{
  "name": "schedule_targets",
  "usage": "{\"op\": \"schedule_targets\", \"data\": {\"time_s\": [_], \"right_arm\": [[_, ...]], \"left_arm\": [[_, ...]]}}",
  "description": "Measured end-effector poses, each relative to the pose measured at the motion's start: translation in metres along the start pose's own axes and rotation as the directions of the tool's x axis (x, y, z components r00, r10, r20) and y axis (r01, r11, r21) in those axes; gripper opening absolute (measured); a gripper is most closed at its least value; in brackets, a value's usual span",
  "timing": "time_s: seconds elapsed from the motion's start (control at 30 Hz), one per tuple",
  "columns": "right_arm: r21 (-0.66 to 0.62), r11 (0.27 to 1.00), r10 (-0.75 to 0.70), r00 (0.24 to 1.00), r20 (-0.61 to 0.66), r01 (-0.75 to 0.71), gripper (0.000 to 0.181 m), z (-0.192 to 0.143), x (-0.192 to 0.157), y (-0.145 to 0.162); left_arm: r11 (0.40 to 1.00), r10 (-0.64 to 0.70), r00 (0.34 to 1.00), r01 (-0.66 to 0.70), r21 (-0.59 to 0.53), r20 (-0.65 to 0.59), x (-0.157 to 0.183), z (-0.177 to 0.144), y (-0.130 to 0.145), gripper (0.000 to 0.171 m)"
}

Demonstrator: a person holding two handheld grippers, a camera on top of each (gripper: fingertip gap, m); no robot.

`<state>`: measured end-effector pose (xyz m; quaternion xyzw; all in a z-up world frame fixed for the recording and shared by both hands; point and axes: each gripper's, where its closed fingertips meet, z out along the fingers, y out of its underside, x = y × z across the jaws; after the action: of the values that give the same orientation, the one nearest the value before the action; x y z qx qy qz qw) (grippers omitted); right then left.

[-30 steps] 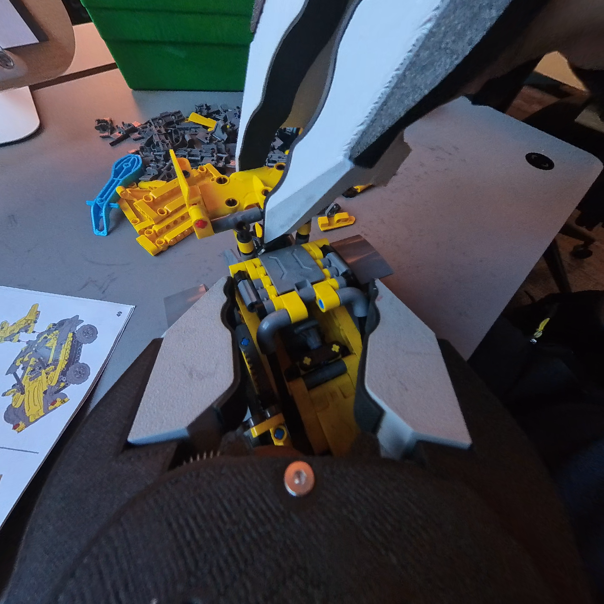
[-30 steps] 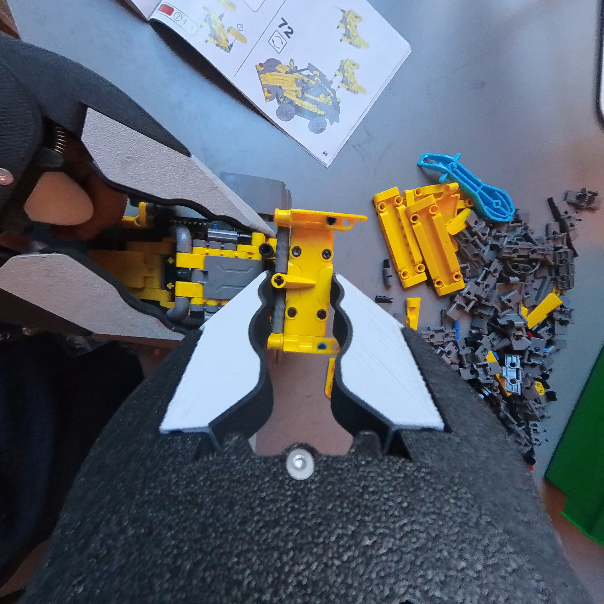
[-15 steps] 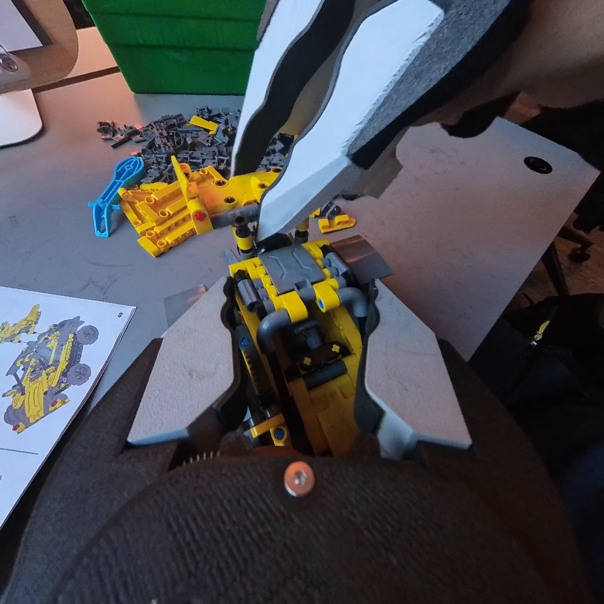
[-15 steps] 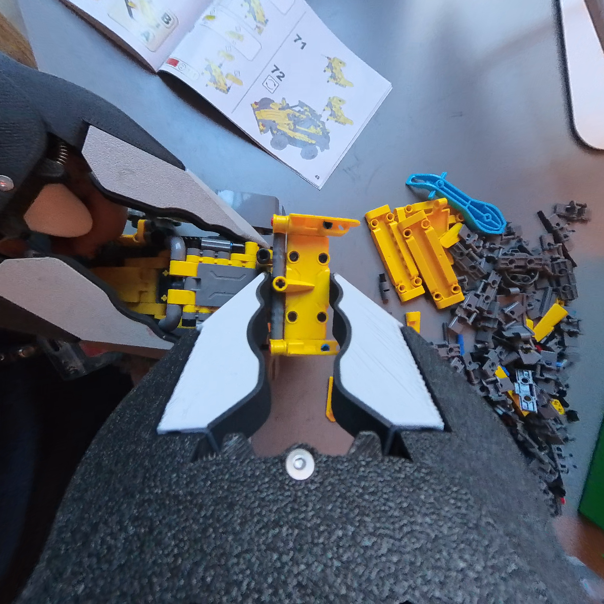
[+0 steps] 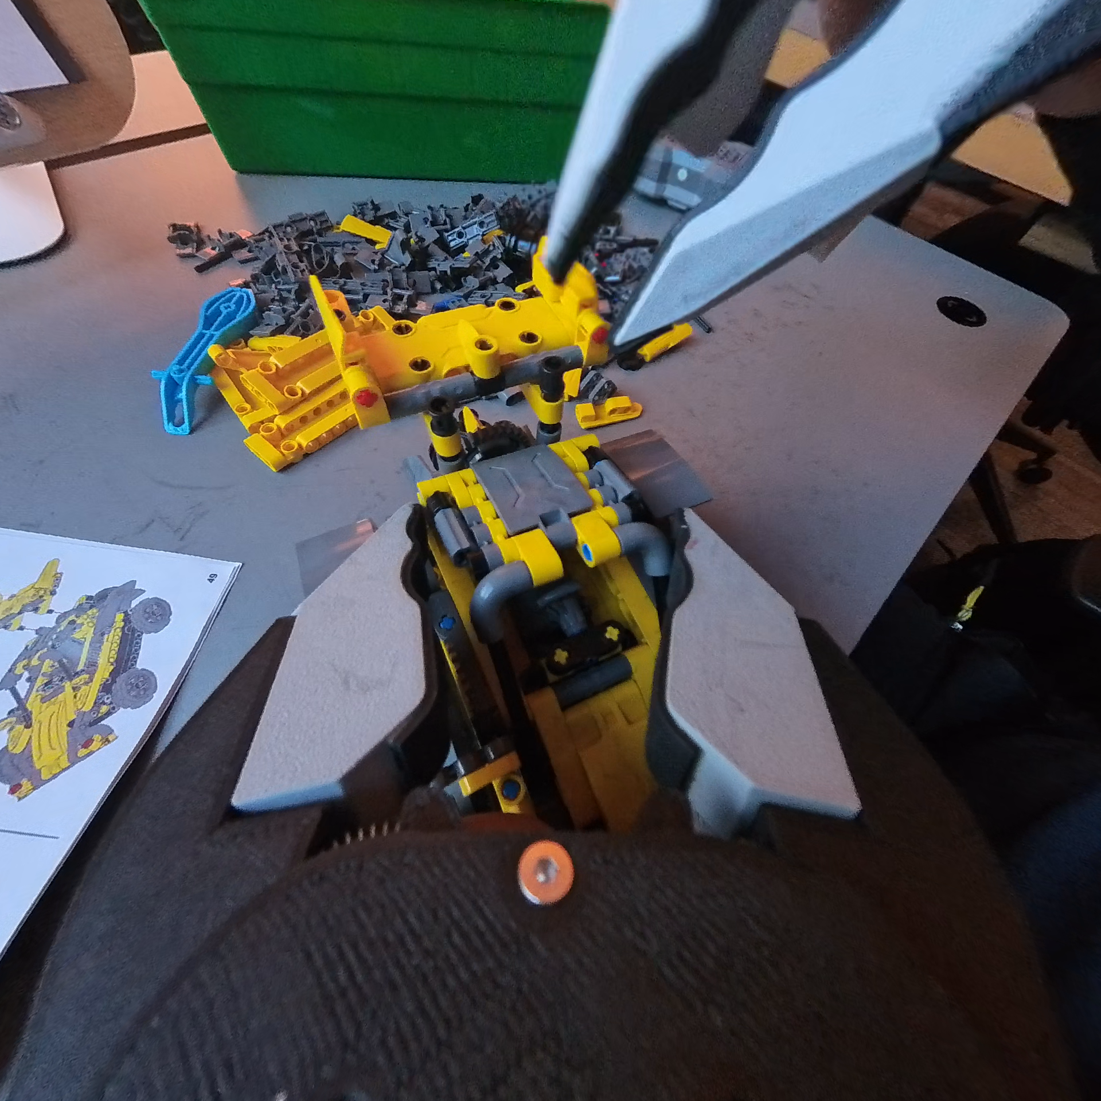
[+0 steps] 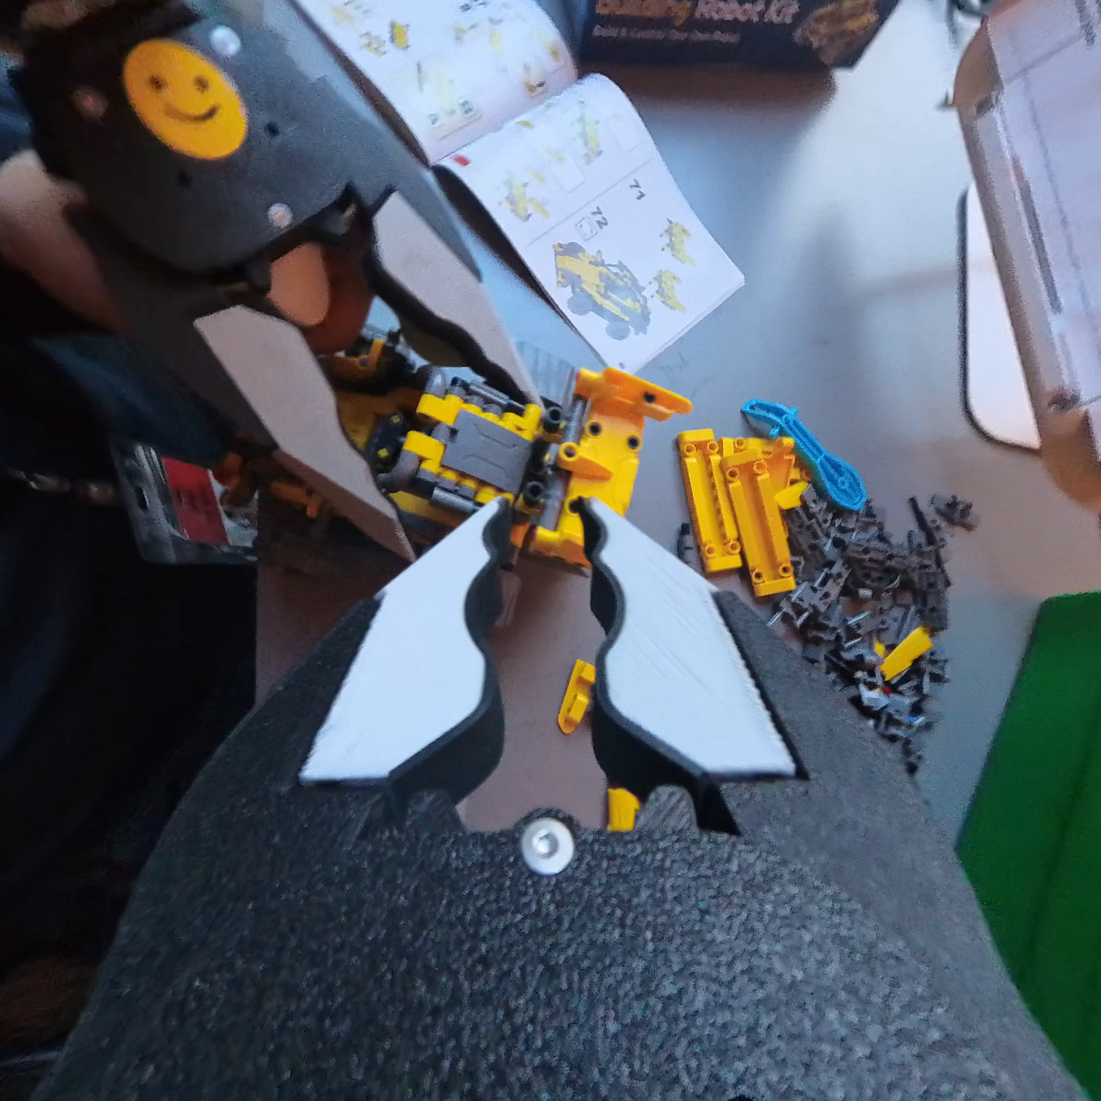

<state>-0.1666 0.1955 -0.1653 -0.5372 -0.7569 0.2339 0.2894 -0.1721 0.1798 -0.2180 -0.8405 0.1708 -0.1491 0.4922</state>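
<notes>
Gripping the yellow and grey toy vehicle point(image 5: 536, 596) by its two sides, the left claw point(image 5: 545, 530) is closed on it, and the model sits deep between the two flat fingers point(image 5: 351, 661), above the edge of the grey desk point(image 5: 804, 429). At the front of the vehicle a wide yellow blade point(image 5: 470, 345) with round holes stands across, joined to the body by a grey bar and two short yellow posts. The right claw point(image 5: 587, 310) comes down from the upper right in the left wrist view; its two white fingers point(image 5: 792, 208) are apart at a narrow gap and stand on both sides of the right end of the blade. In the right wrist view, which is blurred, the fingertips are at the near end of the blade point(image 6: 602, 459), but I cannot tell if they press it or only stand beside it. Behind the blade lies a heap of small grey pieces point(image 5: 405, 256), and beside the heap are loose yellow beams point(image 5: 286, 387) and a blue plastic tool point(image 5: 202, 351). An open instruction booklet point(image 5: 89, 655) lies on the desk to the left of the left claw. A green box point(image 5: 381, 89) stands behind the heap.
</notes>
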Motion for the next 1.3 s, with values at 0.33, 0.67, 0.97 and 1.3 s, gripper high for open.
{"op": "schedule_targets", "data": {"time_s": [0.33, 0.67, 0.97, 1.3], "right_arm": [[-0.161, 0.965, -0.219, 0.973, -0.075, 0.205, 0.0, 0.015, -0.003, 0.002], [-0.214, 0.95, -0.245, 0.968, -0.052, 0.229, 0.013, 0.017, -0.002, 0.006], [-0.243, 0.93, -0.296, 0.953, -0.057, 0.275, 0.012, 0.016, -0.001, 0.006], [-0.228, 0.93, -0.301, 0.953, -0.022, 0.289, 0.0, 0.013, -0.005, 0.003]], "left_arm": [[1.0, -0.004, 1.0, 0.004, -0.001, 0.002, -0.001, 0.0, 0.0, 0.079], [1.0, 0.0, 1.0, 0.0, 0.002, -0.001, -0.001, 0.0, 0.0, 0.079], [1.0, 0.0, 1.0, 0.0, 0.006, -0.003, -0.001, 0.0, 0.0, 0.079], [1.0, 0.001, 1.0, -0.001, 0.003, 0.0, -0.001, 0.0, 0.0, 0.079]]}}
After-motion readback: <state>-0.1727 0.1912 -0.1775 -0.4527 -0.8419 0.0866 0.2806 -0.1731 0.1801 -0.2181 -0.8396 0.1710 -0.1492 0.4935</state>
